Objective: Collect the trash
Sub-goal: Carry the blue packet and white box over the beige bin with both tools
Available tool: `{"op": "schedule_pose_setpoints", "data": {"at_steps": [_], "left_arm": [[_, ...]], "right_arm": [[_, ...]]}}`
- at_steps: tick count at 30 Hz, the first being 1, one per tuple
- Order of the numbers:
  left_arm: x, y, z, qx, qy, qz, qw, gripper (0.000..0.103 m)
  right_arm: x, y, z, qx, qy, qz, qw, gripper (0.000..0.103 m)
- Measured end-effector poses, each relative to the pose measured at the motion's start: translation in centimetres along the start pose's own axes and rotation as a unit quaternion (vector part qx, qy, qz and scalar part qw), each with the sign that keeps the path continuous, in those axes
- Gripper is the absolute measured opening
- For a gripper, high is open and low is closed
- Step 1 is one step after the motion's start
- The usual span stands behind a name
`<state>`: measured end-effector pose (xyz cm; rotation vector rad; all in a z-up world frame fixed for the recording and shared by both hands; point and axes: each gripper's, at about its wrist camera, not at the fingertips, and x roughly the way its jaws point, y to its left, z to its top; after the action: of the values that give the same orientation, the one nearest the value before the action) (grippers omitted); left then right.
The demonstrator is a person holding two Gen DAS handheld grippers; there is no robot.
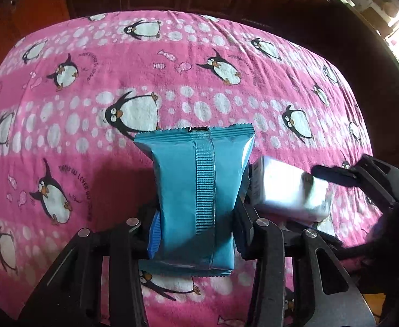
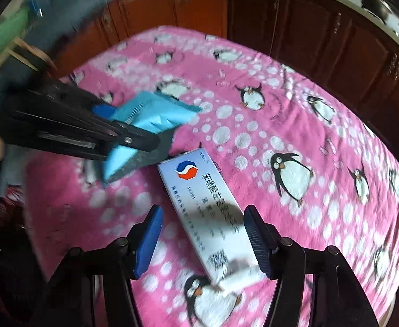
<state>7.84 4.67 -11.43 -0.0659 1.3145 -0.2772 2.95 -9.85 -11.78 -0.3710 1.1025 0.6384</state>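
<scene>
Left gripper (image 1: 196, 234): black, two-fingered, with blue ribbed pads; jaws pinching a sealed teal foil packet (image 1: 199, 190) from both sides. The packet is pillow-shaped and smooth, with a crimped seam running down its middle and serrated end seals. It stands lengthwise between the jaws, its far end projecting well beyond the fingertips, its near end down between the finger bases.

Right gripper (image 2: 202, 234): same build, one blue ribbed pad and one black ribbed pad visible; jaws spread. Between them lies a flat white rectangular cardboard box (image 2: 210, 212). It is printed with a red-and-blue octagonal logo, lines of dark characters and a square code patch. The box rests on the cloth, set diagonally across the gap. Its near corner sits against or just beside the right-hand pad, and the left-hand pad stands clear of it. Whether that pad presses on the box I cannot tell.

Beyond the right jaws, the box's far end lies just beside the packet held in the left gripper.

Beneath and beyond both: a pink fleecy cloth (image 1: 226, 54) with white dots, penguins and small fish, spread over a raised surface.

Farthest: dark reddish-brown wooden cabinet doors (image 2: 199, 2) with panelled fronts and metal handles.
</scene>
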Motion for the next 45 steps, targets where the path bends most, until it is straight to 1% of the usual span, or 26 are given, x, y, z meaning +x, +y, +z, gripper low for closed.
{"op": "schedule_pose_setpoints", "data": {"at_steps": [1, 2, 3, 4, 7, 8, 9, 10, 11, 14, 18, 20, 23, 27, 31, 35, 38, 41, 45], "left_arm": [[0.0, 0.1, -0.1, -0.002, -0.001, 0.001, 1.0000, 0.041], [0.1, 0.0, -0.3, -0.002, -0.002, 0.002, 1.0000, 0.043], [0.2, -0.2, -0.3, -0.002, -0.004, 0.004, 1.0000, 0.045], [0.2, -0.2, -0.4, -0.002, -0.005, 0.004, 1.0000, 0.046], [0.4, -0.6, -0.6, -0.003, -0.006, 0.007, 1.0000, 0.047], [0.4, -0.8, -0.6, -0.003, -0.006, 0.007, 1.0000, 0.045], [0.1, -1.1, -0.5, -0.002, -0.006, -0.002, 1.0000, 0.039], [-0.1, -1.5, -0.5, -0.001, -0.007, -0.012, 0.9999, 0.039], [-0.5, -2.1, -0.5, 0.003, -0.011, -0.020, 0.9997, 0.038], [-1.9, -4.0, -0.2, 0.021, -0.030, -0.029, 0.9989, 0.037], [-2.9, -7.1, 0.7, 0.041, -0.041, -0.043, 0.9974, 0.036], [-3.1, -9.0, 1.1, 0.055, -0.044, -0.047, 0.9964, 0.036], [-3.1, -12.2, 2.0, 0.075, -0.047, -0.056, 0.9945, 0.036], [-3.1, -16.9, 3.1, 0.112, -0.050, -0.073, 0.9898, 0.036], [-2.8, -22.4, 3.4, 0.155, -0.050, -0.084, 0.9830, 0.036], [-2.1, -26.9, 3.1, 0.187, -0.048, -0.094, 0.9766, 0.036], [-1.4, -30.0, 3.0, 0.210, -0.045, -0.102, 0.9714, 0.036], [-0.7, -32.5, 3.0, 0.222, -0.038, -0.111, 0.9679, 0.036], [0.5, -35.9, 3.2, 0.233, -0.023, -0.132, 0.9631, 0.036]], "right_arm": [[0.3, -0.1, 0.0, 0.000, 0.003, -0.007, 1.000, 0.057], [0.5, -0.4, -0.2, 0.011, 0.010, 0.000, 1.000, 0.039], [0.4, -1.2, -0.5, 0.037, 0.014, 0.023, 0.999, 0.028], [0.2, -1.8, -0.9, 0.057, 0.010, 0.033, 0.998, 0.018], [-1.6, -4.1, -2.2, 0.118, -0.007, 0.051, 0.992, 0.018], [-2.4, -4.7, -2.7, 0.138, -0.017, 0.067, 0.988, 0.018], [-3.4, -5.5, -3.4, 0.163, -0.029, 0.085, 0.983, 0.018], [-4.1, -5.8, -3.9, 0.173, -0.036, 0.090, 0.980, 0.018], [-4.8, -6.1, -4.4, 0.182, -0.043, 0.092, 0.978, 0.018], [-7.0, -6.7, -5.9, 0.204, -0.066, 0.085, 0.973, 0.018], [-9.5, -7.7, -8.2, 0.246, -0.095, 0.081, 0.961, 0.018], [-10.9, -8.5, -9.7, 0.259, -0.106, 0.071, 0.957, 0.018], [-12.8, -9.9, -11.5, 0.280, -0.117, 0.042, 0.952, 0.018], [-14.7, -12.1, -14.1, 0.310, -0.127, 0.011, 0.942, 0.018], [-16.6, -14.8, -17.7, 0.358, -0.134, -0.023, 0.924, 0.018], [-18.4, -17.5, -22.0, 0.402, -0.137, -0.051, 0.904, 0.018], [-19.2, -19.0, -24.7, 0.426, -0.134, -0.067, 0.892, 0.018], [-19.6, -20.3, -26.6, 0.445, -0.128, -0.084, 0.882, 0.018], [-19.9, -22.4, -29.4, 0.480, -0.119, -0.099, 0.864, 0.018]]}}
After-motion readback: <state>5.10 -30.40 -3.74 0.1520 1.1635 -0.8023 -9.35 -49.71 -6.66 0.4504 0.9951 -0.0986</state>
